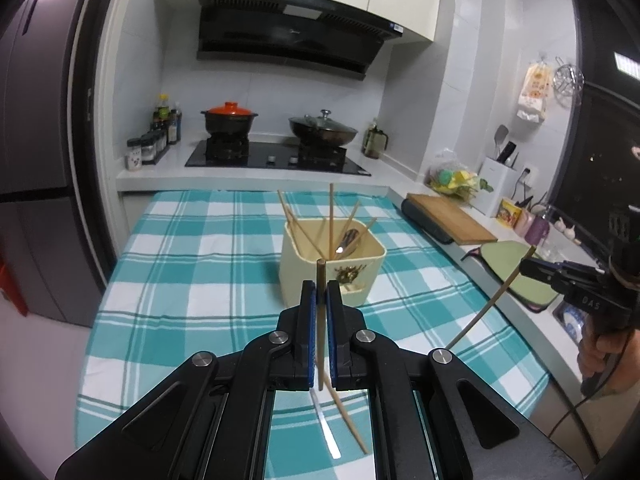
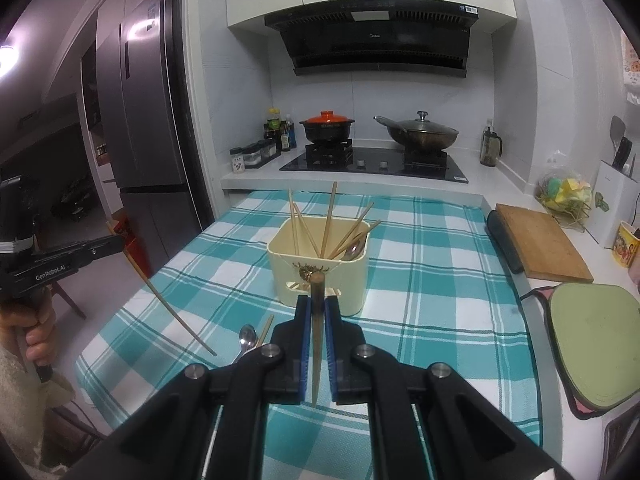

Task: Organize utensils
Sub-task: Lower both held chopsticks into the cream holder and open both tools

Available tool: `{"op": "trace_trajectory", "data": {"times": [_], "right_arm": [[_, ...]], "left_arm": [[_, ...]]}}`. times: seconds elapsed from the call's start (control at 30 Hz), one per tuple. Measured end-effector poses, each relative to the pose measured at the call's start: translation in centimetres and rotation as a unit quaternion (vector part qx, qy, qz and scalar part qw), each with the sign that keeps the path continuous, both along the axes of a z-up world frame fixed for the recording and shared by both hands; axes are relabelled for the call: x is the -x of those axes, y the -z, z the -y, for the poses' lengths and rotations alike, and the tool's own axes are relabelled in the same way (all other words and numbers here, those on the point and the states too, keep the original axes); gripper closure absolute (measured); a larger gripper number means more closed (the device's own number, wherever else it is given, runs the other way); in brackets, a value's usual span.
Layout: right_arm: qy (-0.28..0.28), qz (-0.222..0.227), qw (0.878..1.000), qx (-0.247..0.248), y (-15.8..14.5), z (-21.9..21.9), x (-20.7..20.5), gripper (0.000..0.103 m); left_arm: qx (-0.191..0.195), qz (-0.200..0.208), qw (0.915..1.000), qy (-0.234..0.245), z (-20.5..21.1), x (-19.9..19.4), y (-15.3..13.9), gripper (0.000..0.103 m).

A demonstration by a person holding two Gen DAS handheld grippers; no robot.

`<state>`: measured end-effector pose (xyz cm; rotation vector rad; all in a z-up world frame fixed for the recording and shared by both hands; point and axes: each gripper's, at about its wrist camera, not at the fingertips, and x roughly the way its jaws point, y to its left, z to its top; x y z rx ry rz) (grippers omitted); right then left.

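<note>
A cream utensil holder (image 1: 352,258) (image 2: 316,276) stands mid-table on the teal checked cloth (image 1: 192,264), with several chopsticks and a spoon in it. My left gripper (image 1: 320,286) is shut on a chopstick (image 1: 320,344), upright between the blue pads, raised just in front of the holder. My right gripper (image 2: 317,300) is shut on another chopstick (image 2: 316,360) the same way. Each shows in the other's view: the right gripper (image 1: 524,267) with its slanting chopstick (image 1: 486,312), the left gripper (image 2: 118,241) with its own chopstick (image 2: 168,308). A spoon (image 2: 247,338) and a loose chopstick (image 2: 265,330) lie on the cloth.
A hob with an orange-lidded pot (image 1: 229,118) and a wok (image 1: 322,128) sits behind the table. A wooden cutting board (image 2: 540,242) and a green mat (image 2: 592,340) lie on the counter to the right. A fridge (image 2: 136,120) stands to the left. A hand (image 2: 38,332) grips the left handle.
</note>
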<state>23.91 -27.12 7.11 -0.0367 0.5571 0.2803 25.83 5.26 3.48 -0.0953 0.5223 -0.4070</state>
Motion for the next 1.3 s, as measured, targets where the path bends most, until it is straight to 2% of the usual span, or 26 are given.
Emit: {"op": "trace_trajectory", "data": {"times": [0.53,0.83,1.03,1.3], "right_arm": [[0.006,0.026,1.0,-0.005,-1.5,0.3,-0.1,0.096],[0.017,0.057,0.998,-0.002,-4.0,0.5,-1.2,0.096],[0.022,0.089,0.996,-0.017,-7.1,0.4,-3.9,0.096],[0.014,0.138,0.99,-0.031,-9.8,-1.2,-10.0,0.096]], "left_arm": [[-0.003,0.021,0.9998,-0.002,0.3,0.3,-2.6,0.1],[-0.001,0.07,0.9975,-0.007,0.0,-0.6,-7.2,0.1],[0.009,0.089,0.996,-0.012,0.9,-4.3,-9.8,0.1],[0.016,0.084,0.9961,-0.023,4.0,-11.5,-9.9,0.1]]}}
